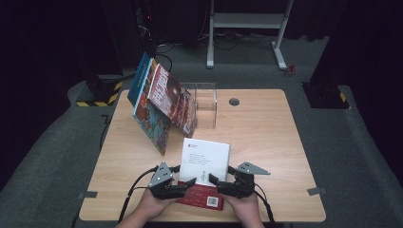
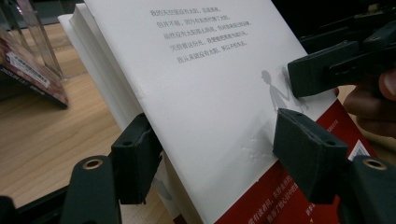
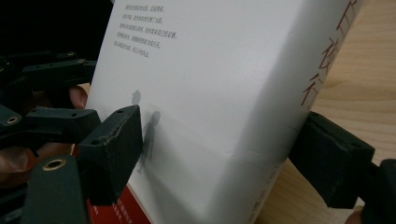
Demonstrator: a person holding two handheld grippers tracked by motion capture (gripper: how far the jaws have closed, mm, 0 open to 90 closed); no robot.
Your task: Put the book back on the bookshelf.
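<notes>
We hold a thick white paperback [image 1: 205, 164] between both tools at the near edge of the wooden table [image 1: 266, 133], its far end lifted and its near end close to our hands. Its cover is plain white with a few lines of small grey print near the top, a small grey walking figure lower down, and a red band with a barcode label across the bottom edge. The left gripper [image 1: 186, 186] has the book's page side between its jaws, one pad on the cover and the other against the page block, gripping it. The right gripper [image 1: 215, 183] straddles the spine side, one pad on the cover beside the little figure and the other just at the spine; we cannot tell whether that outer pad truly presses.

The table is pale wood with a round cable hole [image 1: 234, 101] near its far edge. A clear acrylic stand [image 1: 205, 105] sits at the back, with two colourful books [image 1: 161, 107] leaning against its left side. Grey carpet surrounds the table, and a white metal frame [image 1: 247, 28] stands beyond in the dark room.

The right gripper view shows reddish characters running down the spine [image 3: 322, 70]. The left gripper view shows the stacked white page edges [image 2: 105, 79] and a slight dented patch on the cover
</notes>
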